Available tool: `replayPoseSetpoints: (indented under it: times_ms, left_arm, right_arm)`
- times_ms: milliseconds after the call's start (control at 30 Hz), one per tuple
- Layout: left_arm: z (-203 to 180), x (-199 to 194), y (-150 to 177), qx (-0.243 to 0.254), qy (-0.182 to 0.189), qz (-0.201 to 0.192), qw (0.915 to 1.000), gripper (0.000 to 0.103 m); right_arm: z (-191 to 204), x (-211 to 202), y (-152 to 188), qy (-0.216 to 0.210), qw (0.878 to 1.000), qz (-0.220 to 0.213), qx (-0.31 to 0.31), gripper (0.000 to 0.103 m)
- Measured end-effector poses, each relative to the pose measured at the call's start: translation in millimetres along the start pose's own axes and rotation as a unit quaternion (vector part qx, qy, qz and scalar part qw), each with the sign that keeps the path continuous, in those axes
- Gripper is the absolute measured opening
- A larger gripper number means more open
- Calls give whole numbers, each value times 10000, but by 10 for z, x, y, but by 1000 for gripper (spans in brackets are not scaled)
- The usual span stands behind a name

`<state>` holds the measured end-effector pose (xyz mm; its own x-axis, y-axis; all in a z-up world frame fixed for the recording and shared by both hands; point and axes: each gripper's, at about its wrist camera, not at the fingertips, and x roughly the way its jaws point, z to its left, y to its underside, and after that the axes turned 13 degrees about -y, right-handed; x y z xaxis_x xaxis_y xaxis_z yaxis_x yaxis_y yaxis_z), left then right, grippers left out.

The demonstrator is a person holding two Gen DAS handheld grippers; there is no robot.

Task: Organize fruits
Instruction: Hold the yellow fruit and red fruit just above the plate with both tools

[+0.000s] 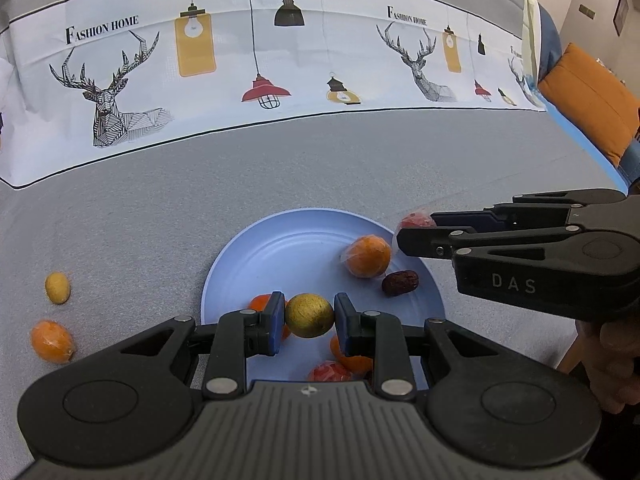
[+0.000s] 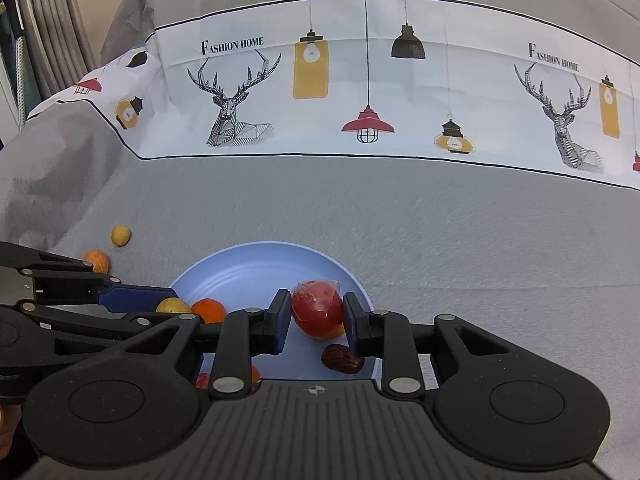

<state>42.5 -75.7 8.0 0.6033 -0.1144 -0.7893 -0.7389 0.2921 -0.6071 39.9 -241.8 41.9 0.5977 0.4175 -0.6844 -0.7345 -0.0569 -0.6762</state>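
Observation:
A pale blue plate [image 1: 280, 248] [image 2: 256, 272] lies on the grey cloth. My left gripper [image 1: 310, 316] is shut on a yellow-green round fruit [image 1: 309, 315] just above the plate's near part. My right gripper [image 2: 316, 314] is shut on a red fruit in clear wrap [image 2: 318, 314] over the plate's right side; in the left wrist view it reaches in from the right, the red fruit [image 1: 416, 221] at its tips. On the plate lie a wrapped orange fruit [image 1: 368, 256], a dark red date [image 1: 400, 283] [image 2: 342, 358] and several more orange and red fruits, partly hidden.
Left of the plate, on the cloth, sit a yellow fruit [image 1: 57, 288] [image 2: 120, 235] and a wrapped orange fruit [image 1: 52, 341] [image 2: 97, 260]. A white printed band [image 1: 280, 60] crosses the cloth behind. An orange cushion [image 1: 592, 100] lies at the far right. A hand [image 1: 612, 364] holds the right gripper.

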Motion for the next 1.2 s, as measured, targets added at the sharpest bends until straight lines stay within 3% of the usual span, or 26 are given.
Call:
replayPoseSetpoints:
  times_ms: [1200]
  left_arm:
    - [-73,-10,-6,188,30,-37,9998,29]
  right_arm:
    - [18,23,-2,28,10000,60,-74,30]
